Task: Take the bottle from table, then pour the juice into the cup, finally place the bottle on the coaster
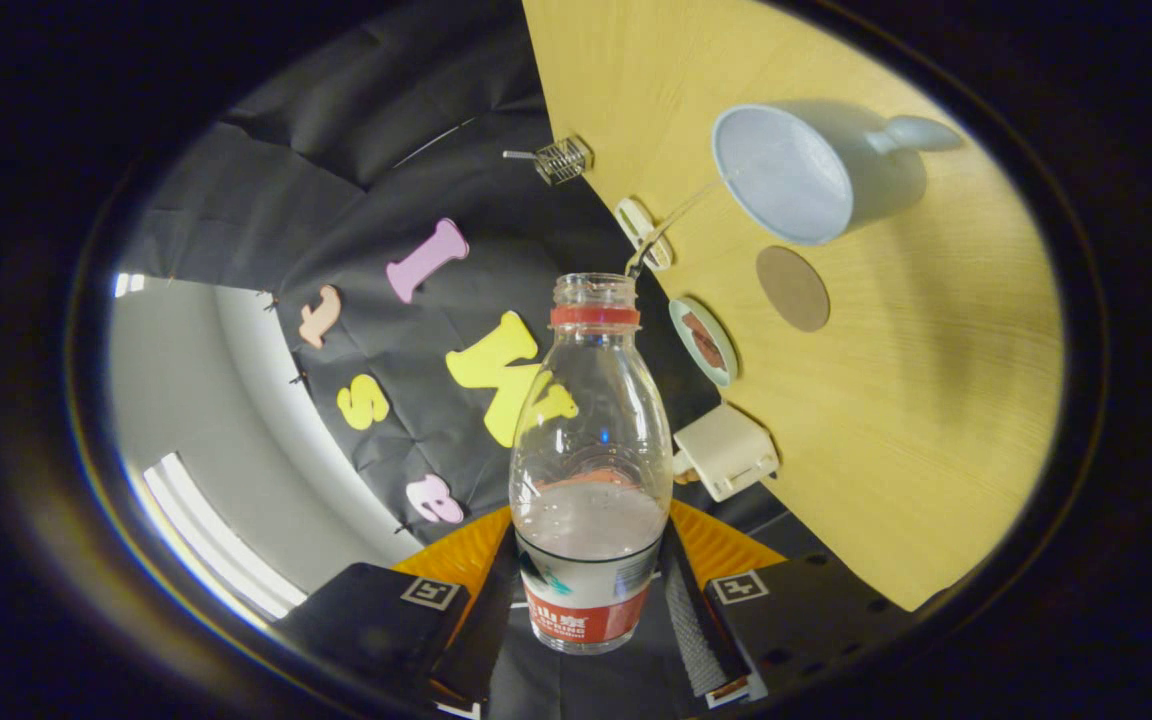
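The clear plastic bottle with a red neck ring and a red-and-white label [591,470] is held in the tool [588,600], whose two fingers are pressed on the bottle's lower body from both sides, at the height of the label. The bottle has no cap, and a pale, cloudy juice is seen in its lower part, up to just above the label. Its long axis runs straight forward along the fingers, with the open mouth pointing away from the tool.

The whole scene appears rolled in the gripper view, so it is judged that the tool and the bottle are tilted to the side, toward the light wooden bench [936,420]. The pale blue cup with a handle [801,175] stands on the bench, beyond the bottle's mouth and off to its right side, well apart from it. Its opening is turned partly toward the tool and it looks empty.

For pouring, the mouth must be carried over the rim of the cup; at present it is not above it, and this offset is the relation on which the coming move depends.

The round brown coaster [793,288] lies flat on the bench, just beside the cup, between the cup and the bottle's neck. It is free, and nothing stands on it.
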Demonstrator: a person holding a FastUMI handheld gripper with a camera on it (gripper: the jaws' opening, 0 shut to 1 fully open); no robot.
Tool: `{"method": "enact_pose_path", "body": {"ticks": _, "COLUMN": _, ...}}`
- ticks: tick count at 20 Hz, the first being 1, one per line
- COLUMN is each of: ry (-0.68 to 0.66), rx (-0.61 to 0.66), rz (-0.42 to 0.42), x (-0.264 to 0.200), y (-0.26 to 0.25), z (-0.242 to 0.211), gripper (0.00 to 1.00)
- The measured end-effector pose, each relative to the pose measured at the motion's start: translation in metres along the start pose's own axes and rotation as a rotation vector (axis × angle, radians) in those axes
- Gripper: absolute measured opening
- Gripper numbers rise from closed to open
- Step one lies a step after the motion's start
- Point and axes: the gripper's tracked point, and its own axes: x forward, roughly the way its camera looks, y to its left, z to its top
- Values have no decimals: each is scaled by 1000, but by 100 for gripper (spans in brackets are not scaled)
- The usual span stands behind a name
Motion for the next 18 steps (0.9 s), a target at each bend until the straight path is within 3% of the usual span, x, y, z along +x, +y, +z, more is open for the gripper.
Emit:
{"method": "enact_pose_path", "body": {"ticks": 11, "ry": -8, "rx": 104, "rz": 0, "x": 1, "y": 13, "z": 16, "gripper": 76}}
{"method": "enact_pose_path", "body": {"ticks": 18, "ry": 12, "rx": 94, "rz": -16, "x": 4, "y": 9, "z": 8, "gripper": 76}}
